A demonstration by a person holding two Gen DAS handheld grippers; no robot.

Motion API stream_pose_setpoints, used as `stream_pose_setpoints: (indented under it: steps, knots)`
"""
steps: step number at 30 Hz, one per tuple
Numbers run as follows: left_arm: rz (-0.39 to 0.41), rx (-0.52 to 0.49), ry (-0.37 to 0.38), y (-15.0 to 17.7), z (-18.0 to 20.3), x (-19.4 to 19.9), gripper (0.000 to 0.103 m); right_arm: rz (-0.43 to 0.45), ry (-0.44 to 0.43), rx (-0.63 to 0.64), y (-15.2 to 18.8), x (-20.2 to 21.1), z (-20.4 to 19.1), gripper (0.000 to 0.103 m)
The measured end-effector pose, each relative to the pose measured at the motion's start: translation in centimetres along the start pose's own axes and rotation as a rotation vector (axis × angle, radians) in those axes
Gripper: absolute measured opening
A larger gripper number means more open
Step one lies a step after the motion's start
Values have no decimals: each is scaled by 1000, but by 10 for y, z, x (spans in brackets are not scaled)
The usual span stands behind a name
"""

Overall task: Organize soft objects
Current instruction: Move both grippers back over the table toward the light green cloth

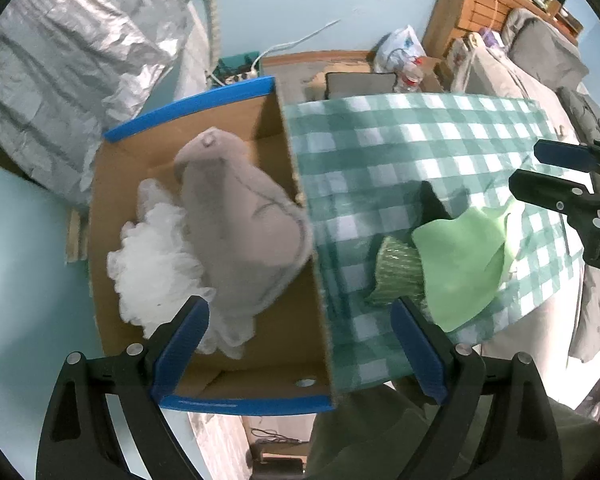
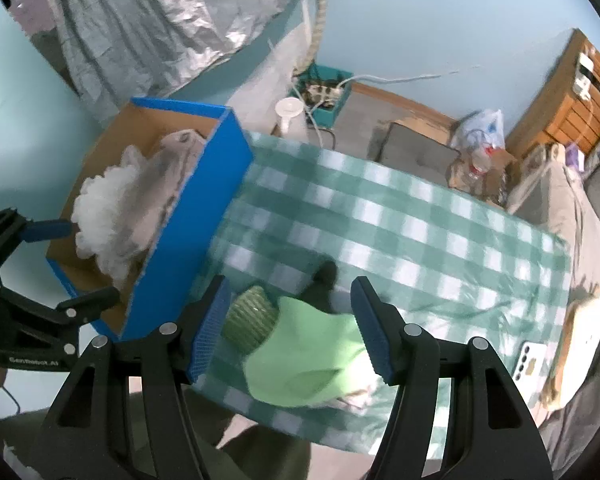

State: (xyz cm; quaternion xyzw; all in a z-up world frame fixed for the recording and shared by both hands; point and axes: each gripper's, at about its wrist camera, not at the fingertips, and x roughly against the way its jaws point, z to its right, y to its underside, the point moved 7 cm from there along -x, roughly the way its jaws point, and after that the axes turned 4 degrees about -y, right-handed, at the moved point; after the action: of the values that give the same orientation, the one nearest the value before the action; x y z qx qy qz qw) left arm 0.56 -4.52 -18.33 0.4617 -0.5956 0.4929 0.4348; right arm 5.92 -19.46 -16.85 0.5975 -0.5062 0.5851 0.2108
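Observation:
An open cardboard box (image 1: 284, 184) with blue outer walls (image 2: 204, 216) stands at the left end of the checked tablecloth (image 1: 400, 140). In it lie a grey plush toy (image 1: 236, 224) and a white frilly puff (image 1: 152, 264). My left gripper (image 1: 300, 350) hangs open above the box's near end, nothing between its fingers; the right wrist view shows it (image 2: 70, 262) at the left edge. A light green cloth (image 2: 300, 360), a ribbed green soft thing (image 2: 252, 316) and a black item (image 2: 324, 276) lie on the tablecloth beside the box. My right gripper (image 2: 292, 332) is open above them, pads apart from the cloth.
A phone (image 2: 534, 360) lies near the table's right end. Behind the table are a grey cushion (image 2: 416, 152), a plastic bag (image 2: 480, 128) with bottles, a teal basket holding a power strip (image 2: 324, 92), a crinkled silver cover (image 2: 148, 20) and wooden shelving (image 2: 572, 96).

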Motion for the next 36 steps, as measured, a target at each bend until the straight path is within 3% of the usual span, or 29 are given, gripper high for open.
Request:
stream_pose_setpoints:
  steps: [22,36]
  knots:
    - [5,-184,20,-23,97,-12,93,-28,41,-174,68,3,92,63]
    - [-30,-234,4,-21,128,-40,93,-123,-6,-240,113,-42,110,63]
